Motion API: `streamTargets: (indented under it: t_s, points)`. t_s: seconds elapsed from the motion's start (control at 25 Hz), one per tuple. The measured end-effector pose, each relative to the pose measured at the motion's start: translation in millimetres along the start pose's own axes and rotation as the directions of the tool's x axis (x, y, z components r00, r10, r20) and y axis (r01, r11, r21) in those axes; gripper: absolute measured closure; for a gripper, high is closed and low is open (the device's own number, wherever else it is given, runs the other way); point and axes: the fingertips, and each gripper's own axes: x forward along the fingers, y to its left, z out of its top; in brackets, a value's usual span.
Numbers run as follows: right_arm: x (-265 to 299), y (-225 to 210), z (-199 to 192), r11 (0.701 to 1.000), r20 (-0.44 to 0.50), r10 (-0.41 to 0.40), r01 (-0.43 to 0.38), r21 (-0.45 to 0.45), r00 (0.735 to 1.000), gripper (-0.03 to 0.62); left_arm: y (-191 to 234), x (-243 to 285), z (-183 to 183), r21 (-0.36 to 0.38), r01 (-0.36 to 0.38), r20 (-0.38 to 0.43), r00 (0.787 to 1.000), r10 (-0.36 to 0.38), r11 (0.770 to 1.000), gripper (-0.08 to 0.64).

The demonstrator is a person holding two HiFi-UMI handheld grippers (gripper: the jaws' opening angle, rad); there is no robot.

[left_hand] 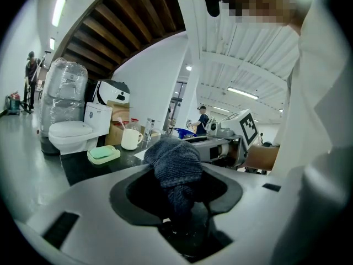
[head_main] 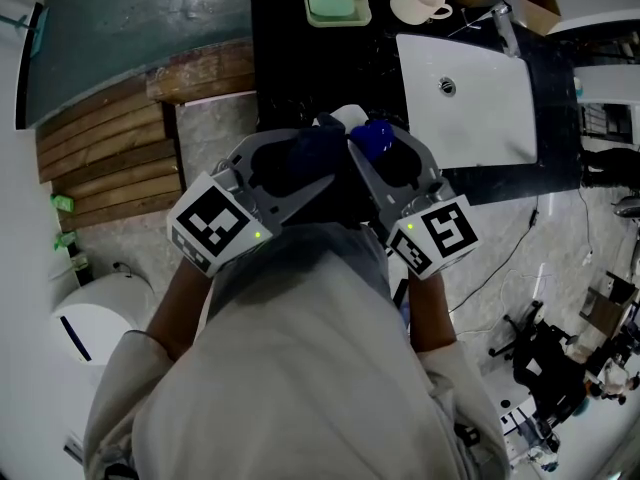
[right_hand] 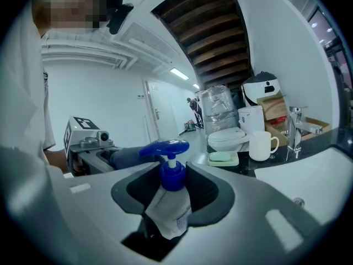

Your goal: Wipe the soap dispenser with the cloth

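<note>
Above the worktop's (head_main: 285, 68) front edge, the soap dispenser (right_hand: 165, 208) is pinched in the right tongs (right_hand: 172, 182), its blue pump just beside the cloth (left_hand: 175, 160), which is clamped in the left tongs (left_hand: 176, 185). A green soap dish (head_main: 337, 7) and a white mug (head_main: 420, 0) are seen at the back edge, near the sink (head_main: 485, 118).

White short-sleeved shirt (head_main: 300, 388). Left gripper (head_main: 305, 163) and right gripper (head_main: 380, 153): pale grey moulded plastic, dark grey pads (left_hand: 122, 187) lining the jaws. Each has a white cube, left cube (head_main: 213, 223), right cube (head_main: 440, 236), with black square markers (tiny green light (head_main: 258, 235) lit beside each).
</note>
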Motion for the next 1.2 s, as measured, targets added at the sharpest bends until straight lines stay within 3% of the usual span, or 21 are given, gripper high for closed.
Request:
streamTargets:
  t_s: [0.6, 1.2]
  points:
    - [7.2, 17.3, -0.7, 0.991, -0.088, 0.083, -0.091, -0.099, 0.993, 0.456, 3.1, -18.7, 1.7, -0.028, -0.002, 0.004, 1.0, 0.003, 1.0, 0.379]
    - [-26.9, 23.0, 0.4, 0.985, -0.028, 0.072, -0.076, -0.153, 0.997, 0.446, 21.5, -44.4, 9.4, -0.082, -0.039, 0.089, 0.995, 0.047, 0.996, 0.38]
